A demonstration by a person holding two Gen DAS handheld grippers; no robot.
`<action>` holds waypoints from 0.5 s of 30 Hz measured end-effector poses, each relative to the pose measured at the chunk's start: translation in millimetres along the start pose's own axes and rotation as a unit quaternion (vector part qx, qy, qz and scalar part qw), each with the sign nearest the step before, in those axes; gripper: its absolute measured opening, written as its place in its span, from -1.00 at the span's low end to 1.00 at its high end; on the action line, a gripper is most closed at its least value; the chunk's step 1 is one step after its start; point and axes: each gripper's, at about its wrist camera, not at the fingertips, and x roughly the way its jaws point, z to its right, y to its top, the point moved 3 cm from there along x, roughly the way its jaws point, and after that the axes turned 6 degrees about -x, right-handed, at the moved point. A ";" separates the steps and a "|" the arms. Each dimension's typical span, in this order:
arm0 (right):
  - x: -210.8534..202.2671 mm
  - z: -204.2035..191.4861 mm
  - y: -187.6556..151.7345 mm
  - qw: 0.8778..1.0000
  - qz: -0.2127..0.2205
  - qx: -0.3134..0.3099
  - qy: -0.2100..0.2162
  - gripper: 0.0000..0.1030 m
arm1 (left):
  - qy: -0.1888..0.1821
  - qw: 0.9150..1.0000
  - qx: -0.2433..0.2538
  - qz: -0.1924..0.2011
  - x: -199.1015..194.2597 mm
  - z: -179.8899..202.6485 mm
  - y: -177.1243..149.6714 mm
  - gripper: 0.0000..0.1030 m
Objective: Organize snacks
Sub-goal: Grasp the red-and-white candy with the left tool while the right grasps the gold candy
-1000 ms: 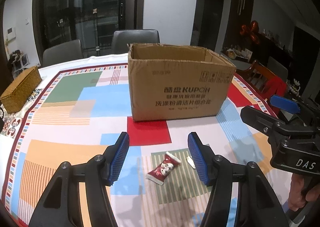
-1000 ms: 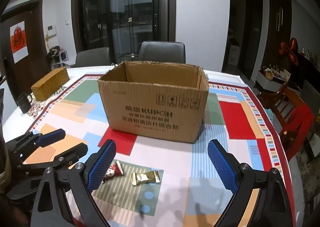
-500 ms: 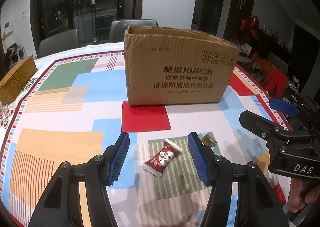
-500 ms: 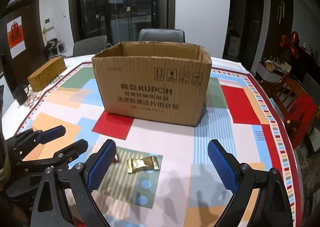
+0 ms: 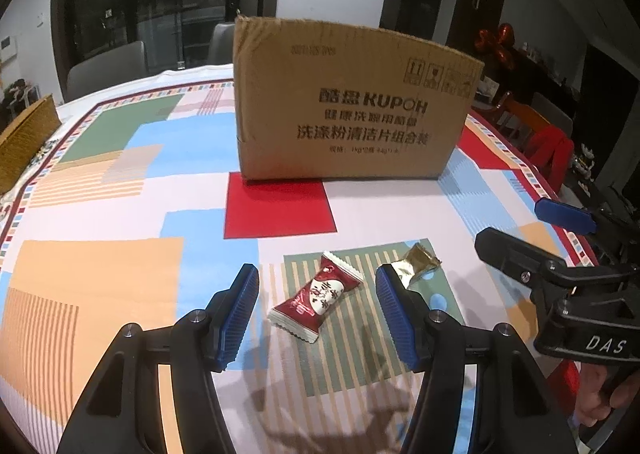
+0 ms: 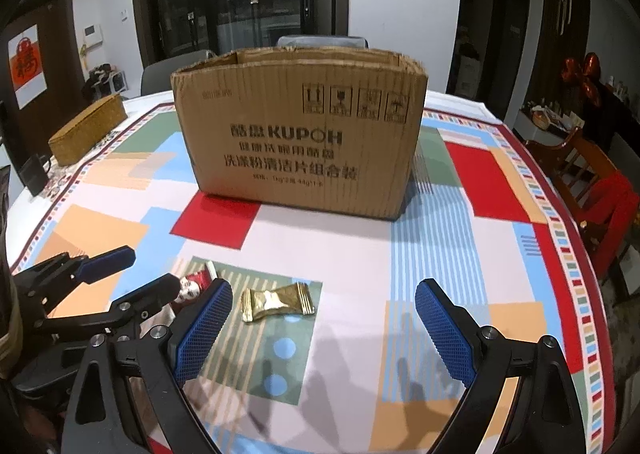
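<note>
A red-and-white wrapped candy (image 5: 316, 297) lies on the patterned tablecloth between the open fingers of my left gripper (image 5: 316, 314). A gold wrapped candy (image 5: 416, 265) lies just right of it; in the right wrist view it (image 6: 276, 301) sits close to the left finger of my open, empty right gripper (image 6: 324, 328). The red candy (image 6: 192, 284) is partly hidden there behind the left gripper (image 6: 120, 274). The right gripper (image 5: 560, 238) shows at the right edge of the left wrist view. An open cardboard box (image 5: 352, 109) (image 6: 300, 137) stands behind the candies.
A woven basket (image 6: 88, 129) sits at the table's far left, with a dark mug (image 6: 34, 175) near it. Chairs stand behind the table (image 6: 324, 43) and a wooden chair with red cloth (image 6: 600, 189) at the right edge.
Both grippers have moved down and forward toward the candies and box. The red candy now lies between the left fingers. Both grippers stay open.
</note>
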 end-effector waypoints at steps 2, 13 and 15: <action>4.2 0.3 -4.0 1.000 -0.006 0.002 0.003 0.82 | -0.002 1.000 0.001 -0.005 4.9 1.1 -2.5 0.16; 28.8 -3.2 -15.8 0.999 -0.037 -0.001 0.020 0.82 | 0.005 1.000 0.010 -0.029 31.2 -2.1 -11.4 0.16; 33.3 -4.7 -15.5 0.999 -0.041 -0.002 0.022 0.82 | 0.006 0.999 0.013 -0.032 34.9 -3.6 -9.4 0.15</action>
